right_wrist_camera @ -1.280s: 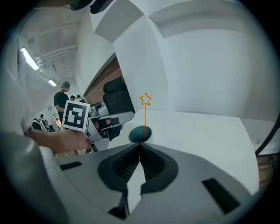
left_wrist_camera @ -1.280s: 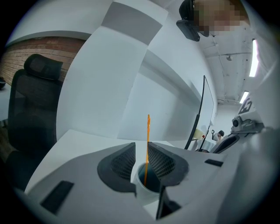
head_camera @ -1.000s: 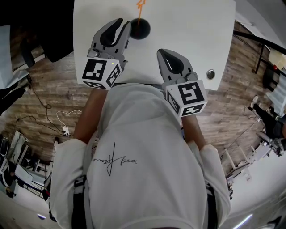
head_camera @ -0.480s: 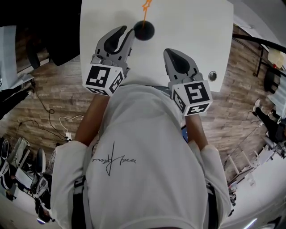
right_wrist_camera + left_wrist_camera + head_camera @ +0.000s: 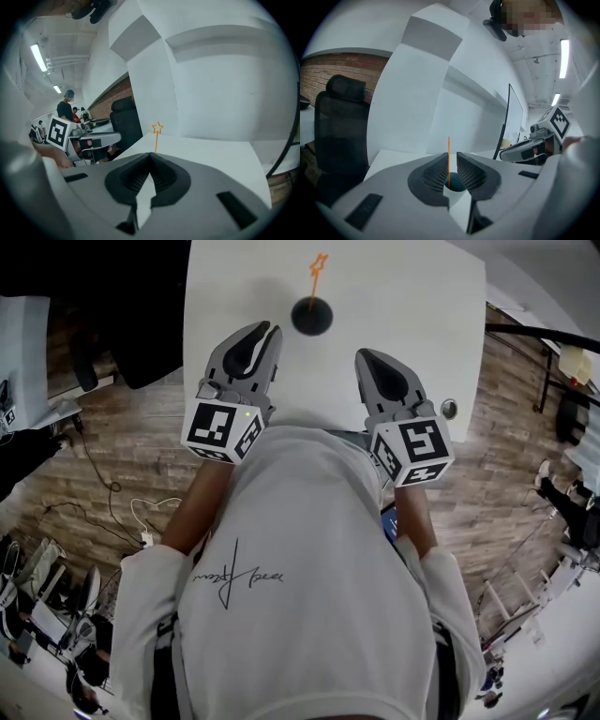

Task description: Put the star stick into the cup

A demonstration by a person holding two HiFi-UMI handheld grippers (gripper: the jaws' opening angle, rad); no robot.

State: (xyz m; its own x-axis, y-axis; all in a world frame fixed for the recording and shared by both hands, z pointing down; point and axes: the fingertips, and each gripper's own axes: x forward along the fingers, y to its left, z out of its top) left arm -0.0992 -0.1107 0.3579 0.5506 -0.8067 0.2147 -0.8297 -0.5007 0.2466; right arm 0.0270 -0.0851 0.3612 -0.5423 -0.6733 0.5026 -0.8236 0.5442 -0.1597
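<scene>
Overhead view of a person in a white top holding a gripper in each hand over the near edge of a white table (image 5: 412, 296). A dark cup (image 5: 311, 316) stood on the table just ahead of the grippers. The orange star stick (image 5: 317, 273) stood in it, star end up. The left gripper (image 5: 266, 334) pointed toward the cup, near it but not touching. The right gripper (image 5: 367, 360) sat farther to the right, apart from the cup.

From above, the gap between either pair of jaws was hard to judge. The left gripper view settled it for that side: the jaws stood a narrow gap apart and held nothing. The cup's dark mouth and the thin stick showed through that gap, beyond the tips. There the stick read only as an orange line, and its star shape could not be made out.

The right gripper view showed its jaws pressed together with nothing between them. The star's outline was plain above the jaw tips in that view, but the cup was hidden behind the jaws. The far edge of the table was cut off at the top of the head view.
</scene>
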